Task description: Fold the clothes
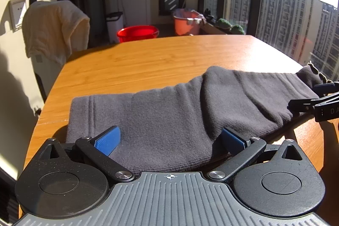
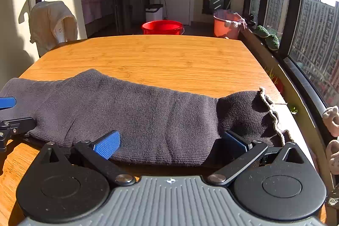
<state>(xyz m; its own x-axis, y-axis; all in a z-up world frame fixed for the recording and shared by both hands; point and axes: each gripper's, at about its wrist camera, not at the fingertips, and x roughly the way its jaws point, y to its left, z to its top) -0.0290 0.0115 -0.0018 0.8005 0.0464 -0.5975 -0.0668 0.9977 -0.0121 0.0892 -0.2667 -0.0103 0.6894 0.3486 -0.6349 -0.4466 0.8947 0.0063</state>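
Left wrist view: left gripper [image 1: 168, 142] w/ fingers spread wide, blue pads [image 1: 108, 140] resting on/over the near edge of the dark grey knit garment [image 1: 169, 111], not pinching it. At far right of this view the black linkage of the right gripper [image 1: 313, 106] shows, touching the garment's right end. Only this view shows the wall switch plate [image 1: 18, 12] on the left wall.

Right wrist view: right gripper [image 2: 169, 144] also spread wide, nothing clamped; its right pad [image 2: 235, 142] sits in shadow against the bunched right end of the garment. Left gripper's blue pad tip and black arm peek in at left edge [image 2: 8, 113]. Only this view shows the bed [image 2: 95, 3] thru the doorway, the scalloped beige trim [image 2: 270, 107] clearly, and pink knitted bits [image 2: 331, 120] at far right – can't tell what they are.

Garment: 1, lying as a long band along the near edge of the tabletop [image 2: 159, 56], left to right, reaching near the right edge; a raised fold abt mid-length.

Surface/room: warm wooden tabletop, rounded corners, strong sun and hard shadows. Big windows on the right w/ apartment blocks outside.

Counts: 2 grippers, 1 garment, 1 red basin [image 2: 162, 28], 1 orange-pink tub [image 2: 227, 25] w/ cloth in it, 1 white bin [image 2: 154, 12], 1 cream cloth draped over a chair back [image 2: 52, 23], 2 green round plants [image 2: 267, 35] on the sill
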